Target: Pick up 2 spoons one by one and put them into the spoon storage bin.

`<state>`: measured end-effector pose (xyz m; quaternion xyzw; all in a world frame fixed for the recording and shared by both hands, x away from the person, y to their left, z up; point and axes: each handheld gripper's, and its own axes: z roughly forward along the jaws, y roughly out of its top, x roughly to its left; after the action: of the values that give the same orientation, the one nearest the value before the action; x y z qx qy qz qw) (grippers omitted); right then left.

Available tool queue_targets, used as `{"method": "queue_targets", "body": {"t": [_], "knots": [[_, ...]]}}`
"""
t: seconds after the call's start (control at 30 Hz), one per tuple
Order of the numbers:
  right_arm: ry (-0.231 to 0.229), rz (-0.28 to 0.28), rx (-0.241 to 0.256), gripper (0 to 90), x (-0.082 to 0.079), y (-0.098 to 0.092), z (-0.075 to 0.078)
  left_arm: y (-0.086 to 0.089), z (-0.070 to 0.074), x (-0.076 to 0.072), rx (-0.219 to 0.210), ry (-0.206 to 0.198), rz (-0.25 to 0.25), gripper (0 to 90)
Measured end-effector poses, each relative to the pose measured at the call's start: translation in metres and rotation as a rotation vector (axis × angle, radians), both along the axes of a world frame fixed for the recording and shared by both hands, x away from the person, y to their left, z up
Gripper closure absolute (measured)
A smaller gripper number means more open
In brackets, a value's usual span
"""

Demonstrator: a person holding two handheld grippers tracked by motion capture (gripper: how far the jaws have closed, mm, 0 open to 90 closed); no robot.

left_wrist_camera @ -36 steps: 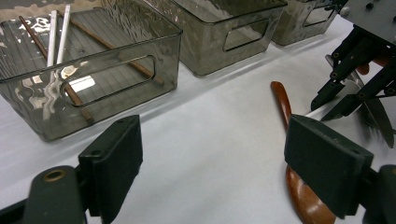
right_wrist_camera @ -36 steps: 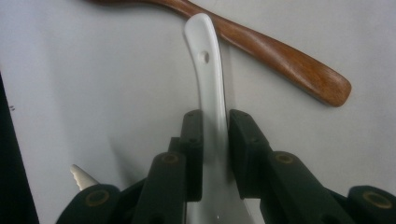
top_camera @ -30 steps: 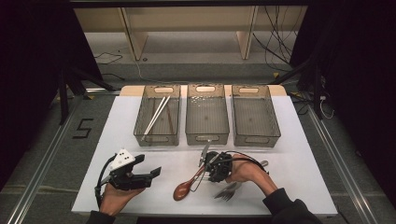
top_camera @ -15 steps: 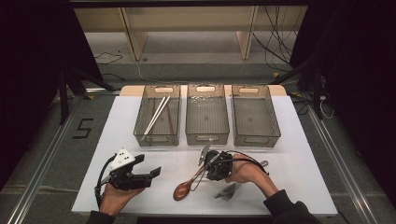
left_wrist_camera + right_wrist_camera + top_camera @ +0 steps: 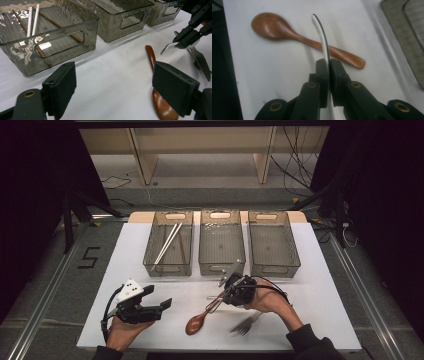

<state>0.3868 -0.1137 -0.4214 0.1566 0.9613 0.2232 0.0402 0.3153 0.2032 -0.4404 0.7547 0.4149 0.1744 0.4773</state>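
Now, line by line:

Change: over the last second the right gripper (image 5: 223, 292) has barely moved; it stays low near the front edge of the white bench (image 5: 330, 285), clamped on the same piece.

Meaning for the work: judged from this, the pick-up is made but the carry to the trays has not begun.

Held thing: a slim polished metal utensil handle (image 5: 323, 42), curved; its working end is hidden.

Relative to the jaws: pinched flat between both pads, the free end rising beyond the tips, crossing above the reddish-brown wooden spoon (image 5: 294, 33) without clearly touching it.

Right jaws: closed tight on the handle.

Left gripper (image 5: 165, 304): jaws spread wide, holding nothing, resting near the front left corner.

Nearby: a steel fork (image 5: 246, 324) by the front edge; three smoky clear plastic trays (image 5: 221, 268) along the far edge.
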Motion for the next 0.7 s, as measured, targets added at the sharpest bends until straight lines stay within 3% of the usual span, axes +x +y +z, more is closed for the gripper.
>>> {"method": "queue_targets", "body": {"t": [0.2,0.7], "knots": [[-0.021,-0.057,0.083,86.5,0.006,-0.006,0.008,0.001,0.0,0.0,-0.02,-0.003,0.004,19.1],[-0.096,-0.197,0.225,86.5,0.028,-0.012,0.036,0.003,-0.001,0.0,-0.052,-0.008,0.005,19.1]]}}
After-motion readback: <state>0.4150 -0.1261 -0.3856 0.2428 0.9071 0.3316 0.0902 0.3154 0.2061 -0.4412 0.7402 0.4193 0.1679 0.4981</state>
